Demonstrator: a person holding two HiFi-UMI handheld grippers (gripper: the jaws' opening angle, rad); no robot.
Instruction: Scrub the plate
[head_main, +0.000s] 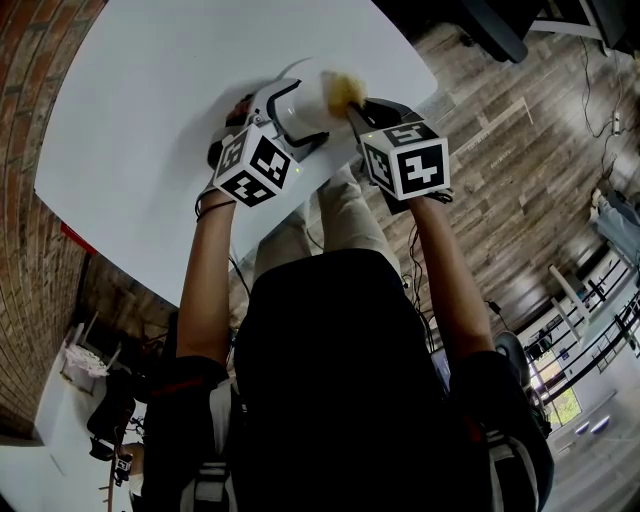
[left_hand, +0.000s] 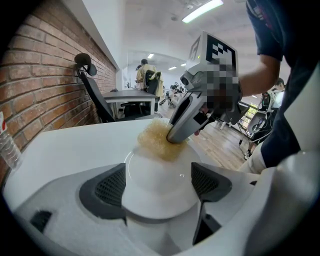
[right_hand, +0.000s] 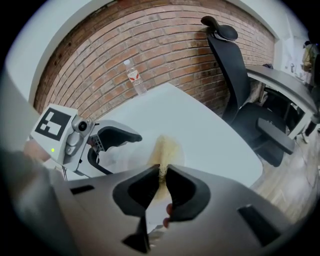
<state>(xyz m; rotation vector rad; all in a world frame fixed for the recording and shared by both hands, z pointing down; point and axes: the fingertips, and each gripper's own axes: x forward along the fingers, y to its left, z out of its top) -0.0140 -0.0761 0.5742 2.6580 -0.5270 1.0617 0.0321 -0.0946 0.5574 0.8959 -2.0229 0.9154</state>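
Note:
My left gripper (left_hand: 159, 186) is shut on the near rim of a white plate (left_hand: 157, 172), which it holds just over the white table (head_main: 150, 120). Its jaws clamp the rim from both sides. A yellow scrubbing sponge (left_hand: 158, 141) presses on the far part of the plate, pinched in my right gripper (right_hand: 161, 172). In the head view the plate (head_main: 305, 100) and the sponge (head_main: 343, 90) sit between the left gripper (head_main: 290, 118) and the right gripper (head_main: 356, 108). From the right gripper view the sponge (right_hand: 164, 149) sticks out beyond the shut jaws, and the left gripper (right_hand: 87, 140) is at the left.
A clear water bottle (right_hand: 135, 76) stands at the table's far edge by the brick wall (right_hand: 150, 45). A black office chair (right_hand: 240, 80) stands beyond the table's right corner. Wood floor (head_main: 510, 170) lies to the table's right.

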